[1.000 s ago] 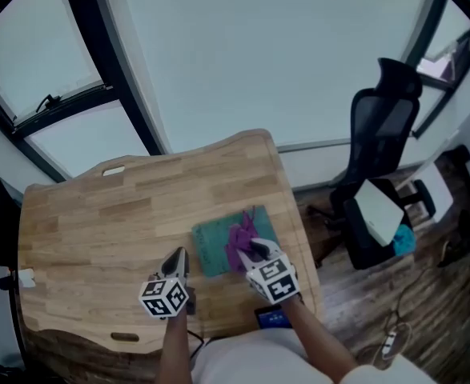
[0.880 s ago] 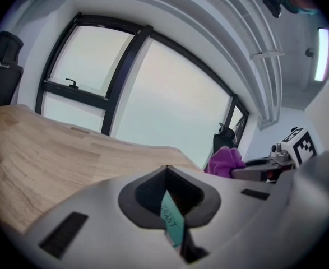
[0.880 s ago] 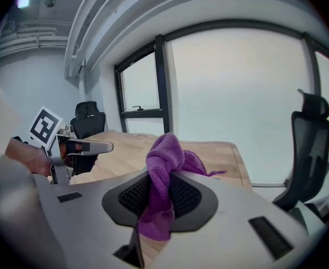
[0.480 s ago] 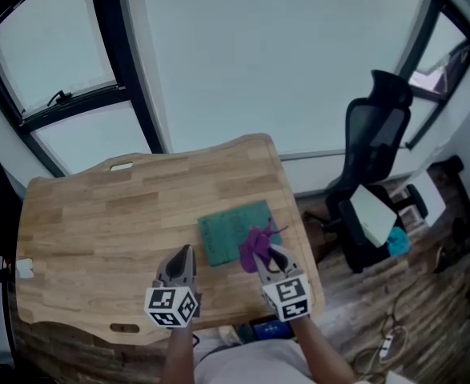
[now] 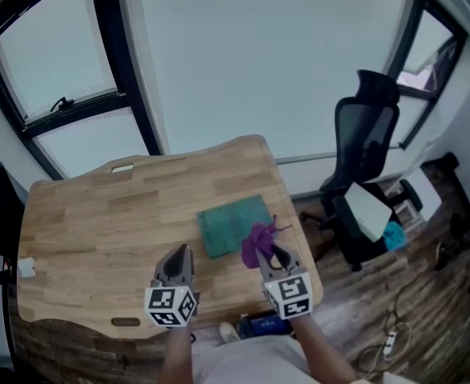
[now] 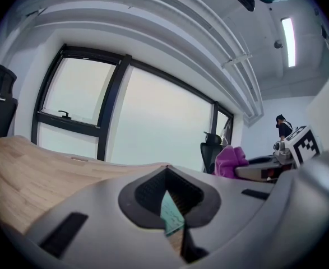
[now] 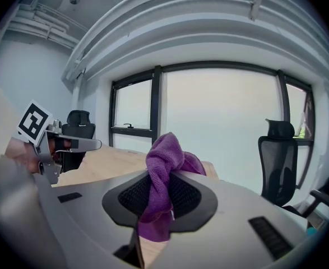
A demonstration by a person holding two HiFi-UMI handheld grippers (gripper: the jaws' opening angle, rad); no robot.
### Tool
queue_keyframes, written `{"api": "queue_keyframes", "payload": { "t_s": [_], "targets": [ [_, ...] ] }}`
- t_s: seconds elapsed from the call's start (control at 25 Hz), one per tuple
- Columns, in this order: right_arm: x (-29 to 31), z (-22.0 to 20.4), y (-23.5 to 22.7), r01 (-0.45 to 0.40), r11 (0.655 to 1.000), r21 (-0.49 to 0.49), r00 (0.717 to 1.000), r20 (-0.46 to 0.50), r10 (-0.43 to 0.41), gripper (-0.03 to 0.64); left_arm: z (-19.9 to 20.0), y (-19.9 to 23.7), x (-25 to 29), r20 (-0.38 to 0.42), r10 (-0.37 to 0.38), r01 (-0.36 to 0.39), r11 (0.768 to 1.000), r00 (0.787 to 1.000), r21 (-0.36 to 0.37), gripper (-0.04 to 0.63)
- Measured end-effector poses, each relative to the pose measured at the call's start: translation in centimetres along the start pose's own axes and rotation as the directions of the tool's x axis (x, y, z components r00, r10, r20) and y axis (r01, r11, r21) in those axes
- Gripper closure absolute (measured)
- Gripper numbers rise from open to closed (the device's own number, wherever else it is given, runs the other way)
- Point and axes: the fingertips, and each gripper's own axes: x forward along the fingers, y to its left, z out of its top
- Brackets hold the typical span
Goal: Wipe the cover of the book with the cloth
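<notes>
A teal book [image 5: 233,222] lies flat on the wooden table [image 5: 90,214], toward its right side. My right gripper [image 5: 273,254] is shut on a purple cloth [image 5: 258,242], held above the book's near right corner. In the right gripper view the cloth [image 7: 164,167] bunches up between the closed jaws of my right gripper [image 7: 156,209]. My left gripper [image 5: 180,256] hovers left of the book's near edge, shut with nothing in it. In the left gripper view a sliver of the book [image 6: 171,217] shows past the closed jaws of my left gripper [image 6: 172,228], with the cloth [image 6: 230,160] at the right.
A black office chair [image 5: 364,158] stands right of the table, with a white object [image 5: 368,212] on a second seat below it. Large windows [image 5: 243,54] with dark frames fill the back. The table's right edge is close to the book.
Both grippers have risen and drawn back toward me. The cloth has come up off the book's cover and now hangs over its near right corner.
</notes>
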Motion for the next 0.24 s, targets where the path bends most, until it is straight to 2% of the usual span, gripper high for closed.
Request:
{"api": "queue_keyframes", "payload": {
  "t_s": [0.24],
  "targets": [
    [-0.7,0.1,0.5,-0.008,1.000,-0.002,1.000,0.023,0.008,0.540,0.6,-1.3,-1.2,0.023,-0.051,0.050,0.999,0.998,0.012,0.594]
  ]
}}
